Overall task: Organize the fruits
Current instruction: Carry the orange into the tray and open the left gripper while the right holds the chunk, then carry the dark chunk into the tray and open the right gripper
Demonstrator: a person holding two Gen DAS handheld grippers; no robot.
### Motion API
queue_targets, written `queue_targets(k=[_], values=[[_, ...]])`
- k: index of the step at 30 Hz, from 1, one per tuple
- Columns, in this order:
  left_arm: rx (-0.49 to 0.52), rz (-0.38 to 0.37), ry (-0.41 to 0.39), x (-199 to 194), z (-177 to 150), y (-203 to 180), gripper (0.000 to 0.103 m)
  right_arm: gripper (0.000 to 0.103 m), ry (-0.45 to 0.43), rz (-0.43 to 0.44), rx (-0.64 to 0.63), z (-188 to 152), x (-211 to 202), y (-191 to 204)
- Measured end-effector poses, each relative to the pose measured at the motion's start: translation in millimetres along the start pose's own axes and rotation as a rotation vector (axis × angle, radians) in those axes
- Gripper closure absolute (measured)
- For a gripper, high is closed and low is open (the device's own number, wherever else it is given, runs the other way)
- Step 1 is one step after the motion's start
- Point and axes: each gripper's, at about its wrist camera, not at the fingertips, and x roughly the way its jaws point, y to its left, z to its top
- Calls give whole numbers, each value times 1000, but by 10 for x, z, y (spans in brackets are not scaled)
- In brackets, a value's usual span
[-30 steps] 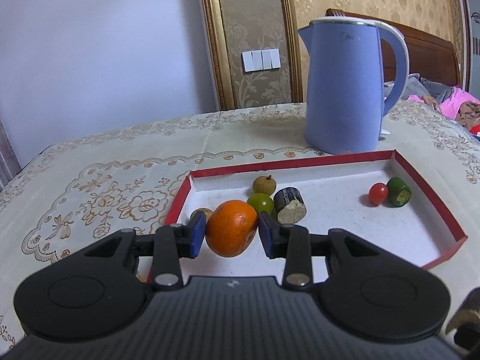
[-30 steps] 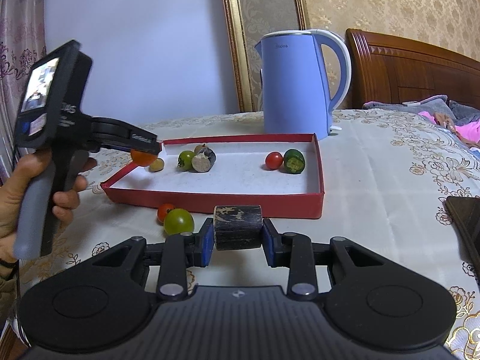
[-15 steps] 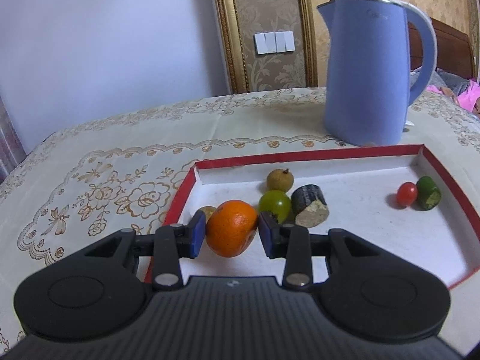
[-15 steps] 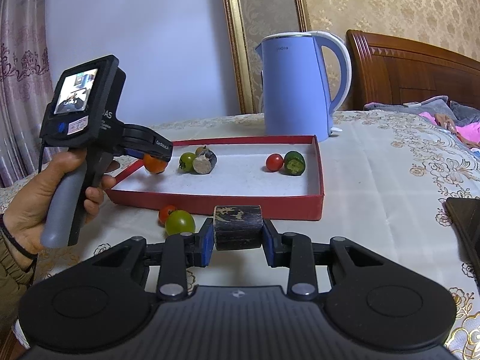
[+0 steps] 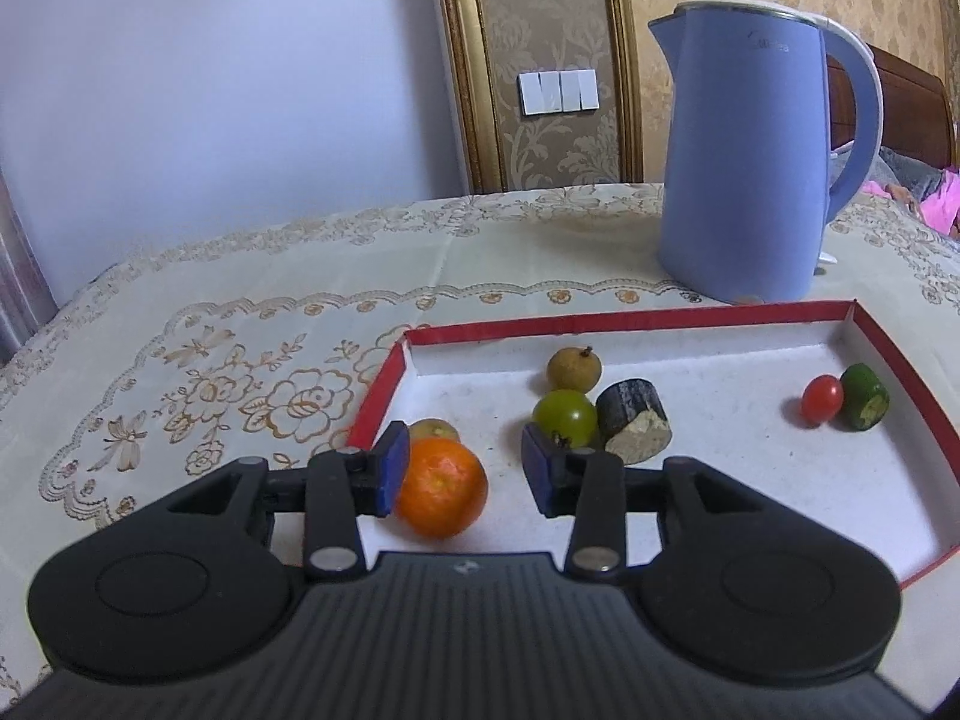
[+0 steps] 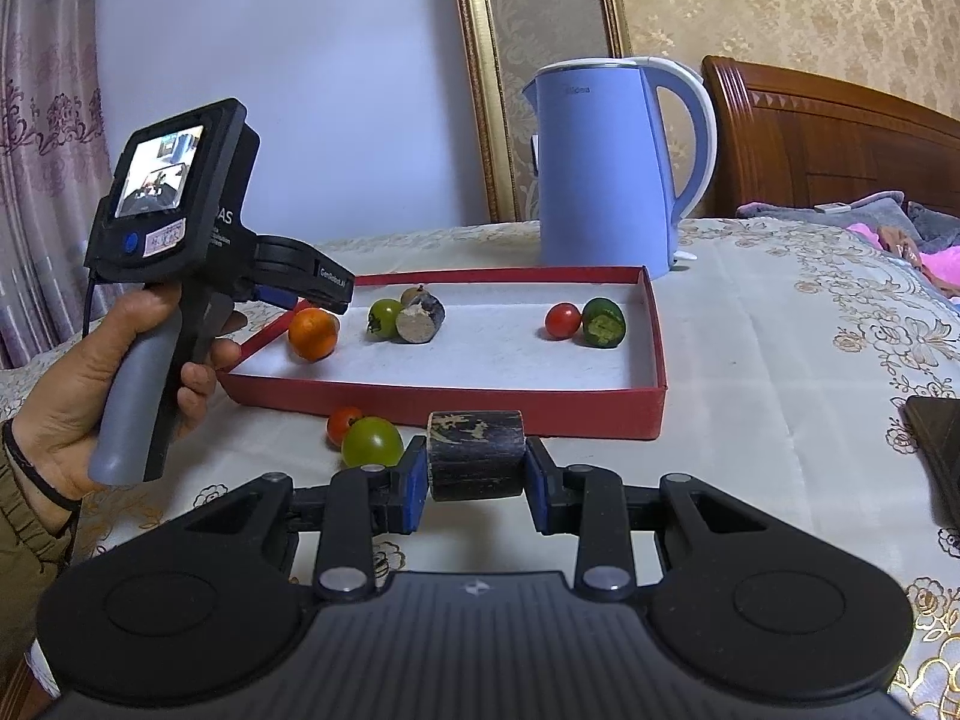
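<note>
Releasing, the left gripper [image 5: 462, 468] was opening around the orange [image 5: 442, 489] by the tray [image 5: 384, 384] corner. Right gripper [image 6: 474, 483] clamped a dark cylinder [image 6: 475, 455]; traying it probably came next.

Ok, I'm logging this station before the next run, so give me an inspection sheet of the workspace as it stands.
Surface: table under a cream embroidered cloth.
Job's things: red tray holds an orange, green tomato, two small brown fruits, dark cut piece, red tomato and green cut piece; two tomatoes lie outside in front.
Clutter: blue kettle behind the tray; dark flat object at the right edge.
Grippers: left tool opening, the orange on the tray floor between its pads; right tool shut on a dark cylinder.
Cables: thin black lead at the left tool.
Surroundings: curtain, wall switches, wooden headboard, bedding.
</note>
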Motion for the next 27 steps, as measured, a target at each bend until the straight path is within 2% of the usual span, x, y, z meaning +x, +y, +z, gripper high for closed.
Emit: queue_targets(k=[2, 4, 10, 17, 19, 23, 27], values=[[4, 8, -7, -54, -20, 27, 55, 71, 1, -3, 1, 3, 18, 0], [-2, 13, -25, -134, -65, 72, 41, 71, 3, -2, 4, 4, 38, 2], [-25, 21, -36, -310, -235, 240, 37, 71, 7, 6, -8, 26, 95, 62], [-101, 16, -18, -428, -418, 489, 25, 71, -4, -8, -23, 134, 148, 103], [-104, 29, -28, -464, -472, 523, 18, 71, -8, -17, -25, 173, 171, 96], [-98, 52, -43, -523, -569, 557, 13, 71, -14, -21, -25, 257, 218, 68], [-101, 35, -41, -555, -645, 583, 7, 71, -17, -28, -19, 342, 304, 39]])
